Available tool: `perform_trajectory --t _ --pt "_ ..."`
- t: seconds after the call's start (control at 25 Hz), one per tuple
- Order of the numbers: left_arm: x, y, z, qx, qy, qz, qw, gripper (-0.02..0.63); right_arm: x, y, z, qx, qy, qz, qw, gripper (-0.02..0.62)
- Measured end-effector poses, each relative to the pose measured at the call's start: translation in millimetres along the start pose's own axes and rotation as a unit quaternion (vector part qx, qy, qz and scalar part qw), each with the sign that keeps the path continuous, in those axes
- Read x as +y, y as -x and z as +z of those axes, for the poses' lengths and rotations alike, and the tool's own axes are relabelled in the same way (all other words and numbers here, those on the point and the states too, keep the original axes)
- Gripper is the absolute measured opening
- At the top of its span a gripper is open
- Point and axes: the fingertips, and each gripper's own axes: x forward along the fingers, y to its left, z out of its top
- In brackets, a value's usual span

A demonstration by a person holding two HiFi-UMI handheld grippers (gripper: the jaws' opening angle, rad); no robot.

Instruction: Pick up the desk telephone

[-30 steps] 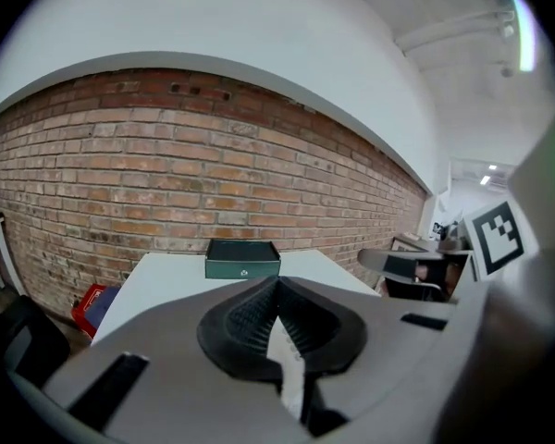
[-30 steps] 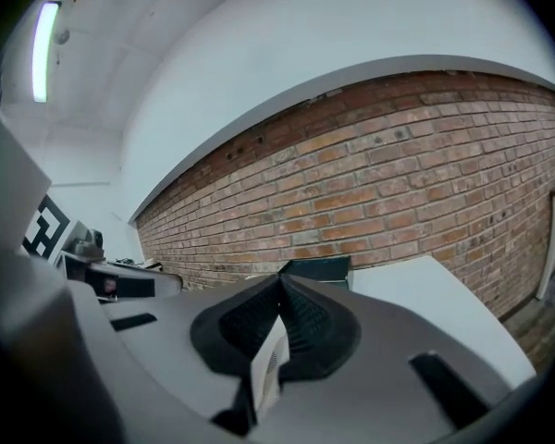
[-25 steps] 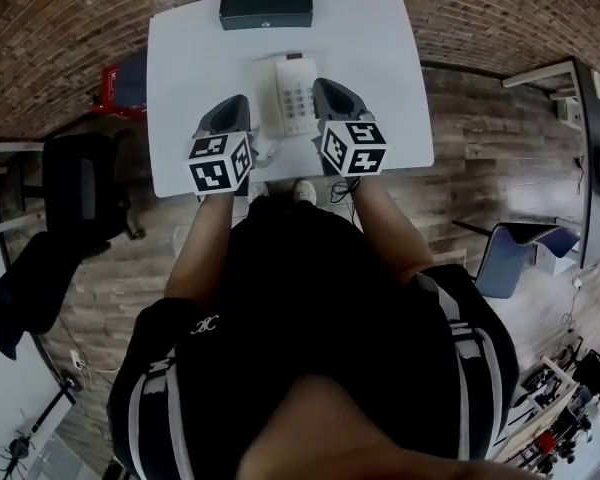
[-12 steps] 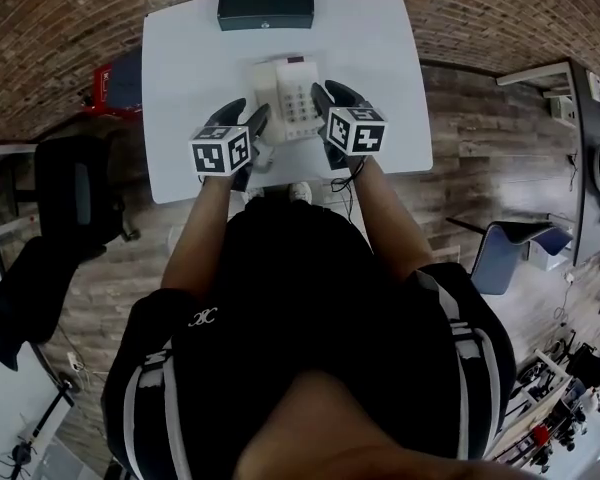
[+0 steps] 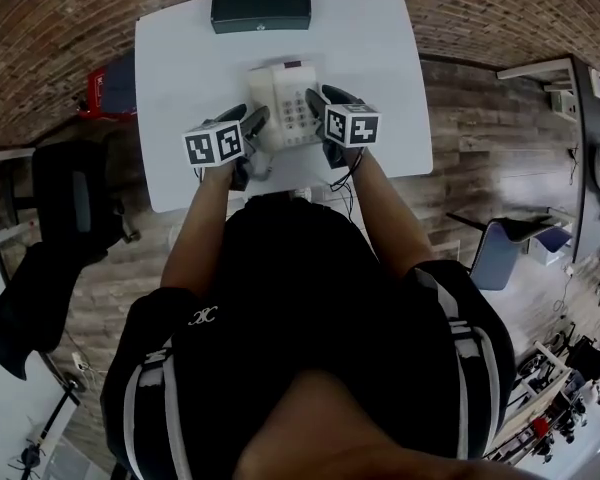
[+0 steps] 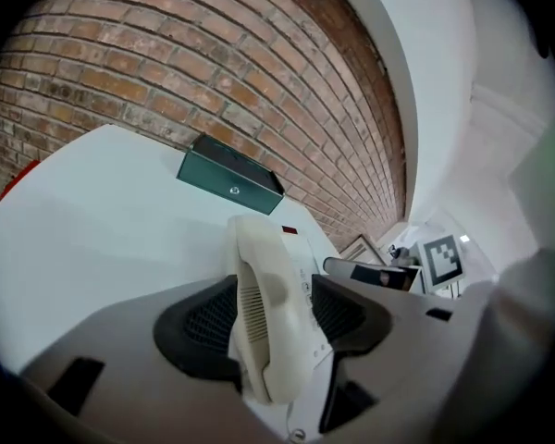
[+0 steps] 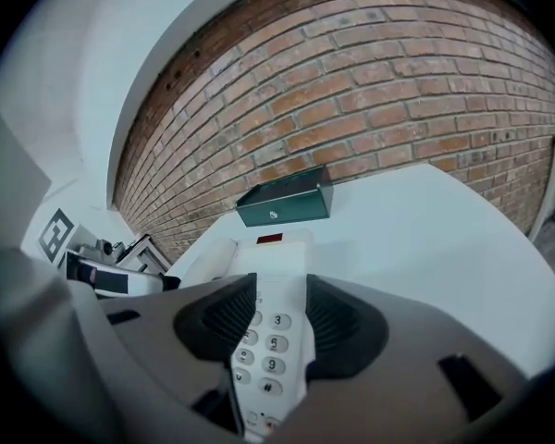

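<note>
A white desk telephone (image 5: 285, 103) lies on the white table (image 5: 380, 58), handset on its left side, keypad on its right. My left gripper (image 5: 250, 128) is at the phone's left. Its jaws are opening, and in the left gripper view the handset (image 6: 264, 276) stands between the black pads of the left gripper (image 6: 276, 320). My right gripper (image 5: 318, 108) is at the phone's right side. In the right gripper view the jaws of the right gripper (image 7: 276, 322) are opening too, astride the keypad's (image 7: 264, 359) right strip. Neither grip looks pressed tight.
A dark green box (image 5: 261, 5) stands at the table's far edge, beyond the phone. A black chair (image 5: 75, 193) and a red object (image 5: 105, 86) are at the left of the table, a blue chair (image 5: 500, 253) at the right. A brick wall rises behind.
Both grippers have sunk and moved forward to the phone. Their jaws, shut a second ago, now stand apart around the handset and the keypad edge.
</note>
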Motion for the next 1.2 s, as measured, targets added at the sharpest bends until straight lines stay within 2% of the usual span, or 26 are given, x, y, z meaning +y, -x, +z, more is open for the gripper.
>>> perform_trajectory --t 0.12,0.32,0.56,0.84,1.08,1.2 --pt "4 -7 -2 0.006 0.022 -0.009 0.9997 0.246 -5 -9 -4 0.013 -0.008 -0.001 1.0 0.141" --pt "12 -15 -8 0.032 0.026 -0.02 0.999 0.249 -11 -19 -7 0.027 -0.033 0.009 0.999 0.146" --pt "14 -25 -9 0.028 0.079 -0.065 0.9944 0.272 -12 -29 -12 0.042 -0.049 0.025 0.998 0.149" --pt "14 -35 -8 0.033 0.085 -0.095 0.9914 0.281 -11 -32 -15 0.035 -0.087 0.056 0.994 0.161" --pt "12 -34 -7 0.021 0.093 -0.085 0.9918 0.277 -12 -26 -15 0.034 -0.08 0.039 0.995 0.15" --pt "7 -29 -6 0.021 0.093 -0.092 0.9912 0.27 -9 -17 -12 0.026 -0.076 0.035 0.996 0.15"
